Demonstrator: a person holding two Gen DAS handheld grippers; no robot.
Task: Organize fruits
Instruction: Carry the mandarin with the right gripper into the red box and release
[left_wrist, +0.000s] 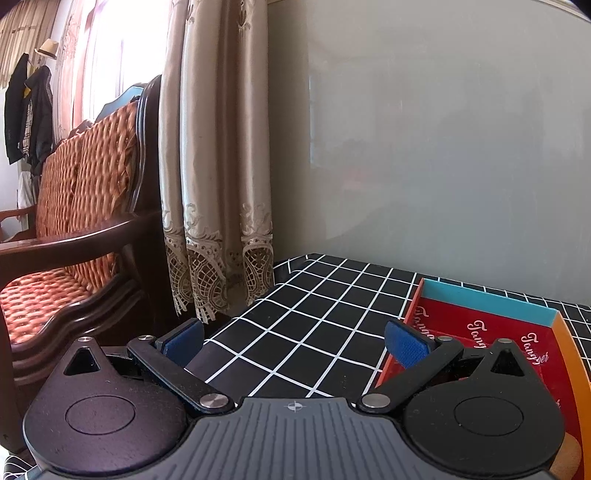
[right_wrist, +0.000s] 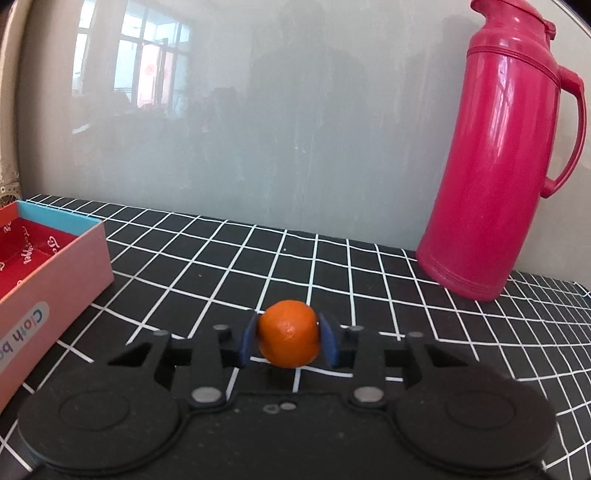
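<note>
Orange round fruit (right_wrist: 288, 339) sits clamped between the right gripper's (right_wrist: 288, 341) blue fingers (right_wrist: 248, 341), just above the black checked desk (right_wrist: 295, 266), likely bound for the red-lined cardboard box (right_wrist: 55, 269) nearby. Left gripper (left_wrist: 295, 341) waits beside the box, fingers apart, empty.

ahead of you stands a pale grey glossy wall (left_wrist: 443, 129), and in the right wrist view it mirrors a bright window (right_wrist: 147, 55). to your left hang beige curtains (left_wrist: 214, 166) with lace hems, daylight glowing behind them. beside them sits a dark wooden bench (left_wrist: 74, 251) with orange woven cushions (left_wrist: 85, 177). farther left, dark coats (left_wrist: 27, 110) and a straw hat (left_wrist: 47, 48) hang up. a black white-gridded cloth (left_wrist: 314, 314) covers the table.
</note>
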